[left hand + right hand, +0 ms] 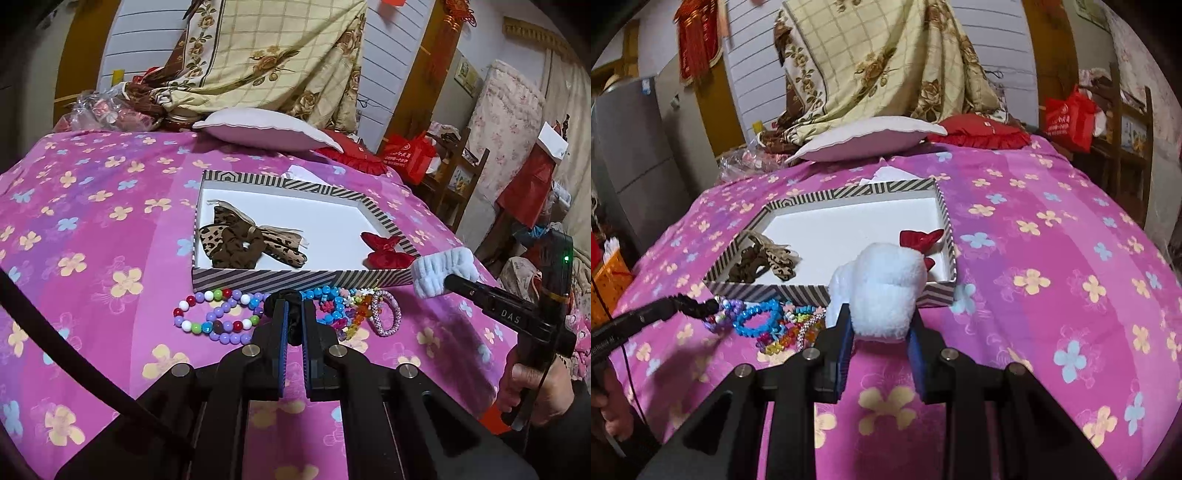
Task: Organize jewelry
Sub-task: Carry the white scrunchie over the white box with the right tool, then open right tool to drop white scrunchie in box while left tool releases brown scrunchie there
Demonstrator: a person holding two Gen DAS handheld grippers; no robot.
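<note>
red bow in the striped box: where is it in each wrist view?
Left wrist: red bow lies in the near right corner of the striped box, right of centre, beside the white fluffy scrunchie.
Right wrist: red bow sits at centre, partly hidden behind the white fluffy scrunchie in the jaws.
Shared landmark: the leopard-print bow at the box's left end.

Bedspread: pink printed cloth, matt. Striped box: paperboard, matt white inside. Leopard scrunchie: soft cloth with sheer gauzy ribbon. Red bow: glossy satin-like cloth. White scrunchie: fluffy plush pile. Bead bracelets: glossy smooth plastic-looking beads. Black scrunchie: matt cloth. Left gripper: matt black plastic, blue ribbed pads, metal pins.
</note>
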